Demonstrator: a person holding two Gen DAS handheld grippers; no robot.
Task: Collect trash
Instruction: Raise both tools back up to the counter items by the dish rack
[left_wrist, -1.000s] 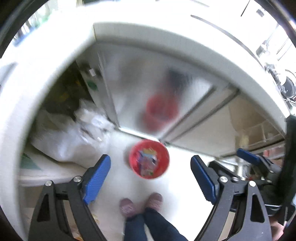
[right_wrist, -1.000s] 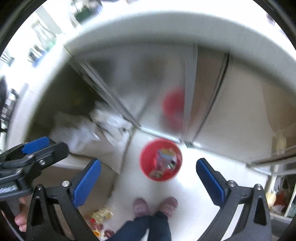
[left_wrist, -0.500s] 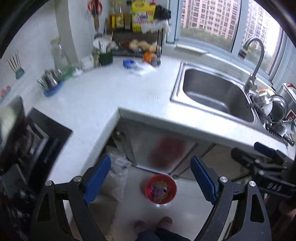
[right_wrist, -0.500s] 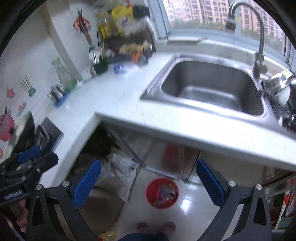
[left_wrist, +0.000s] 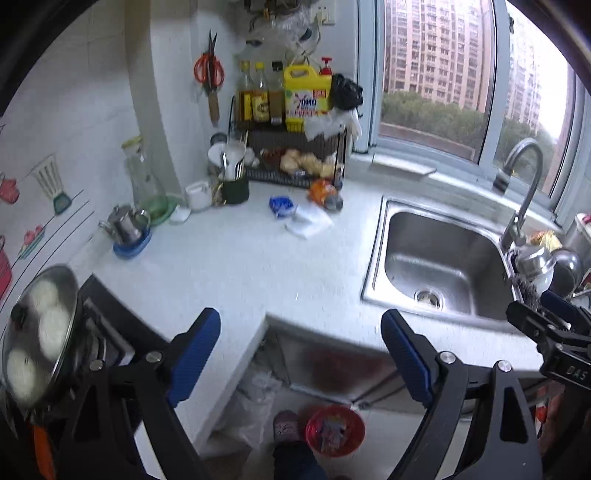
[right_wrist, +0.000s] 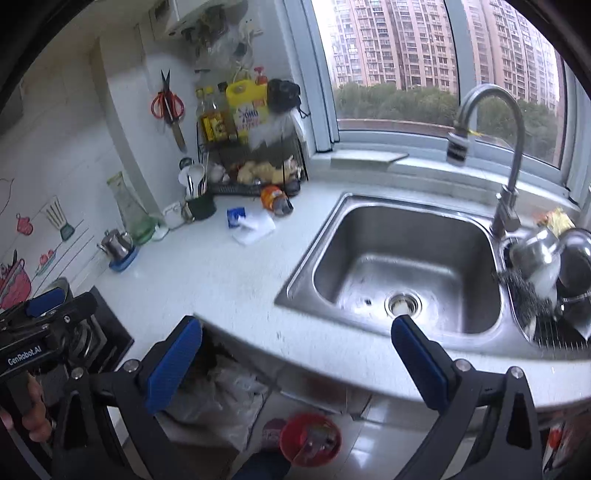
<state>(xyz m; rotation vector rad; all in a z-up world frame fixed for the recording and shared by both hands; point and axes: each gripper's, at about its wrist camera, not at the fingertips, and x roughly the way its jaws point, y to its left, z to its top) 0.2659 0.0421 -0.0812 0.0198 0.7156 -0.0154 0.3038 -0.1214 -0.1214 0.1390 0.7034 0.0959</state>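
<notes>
while both claws hung wide open and empty, the left gripper (left_wrist: 301, 354) and right gripper (right_wrist: 295, 354) sat above the white counter (left_wrist: 236, 266) edge. well beyond, a blue wrapper (left_wrist: 280, 205), white tissue (left_wrist: 309, 221) and what looked like an orange packet (left_wrist: 322, 191) lay together; the red bin (left_wrist: 335, 430) stood on the floor below.

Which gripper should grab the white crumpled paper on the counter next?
Left, marginally. Both the left gripper and the right gripper are open and empty, but the white crumpled paper sits nearly straight ahead of the left.
</notes>
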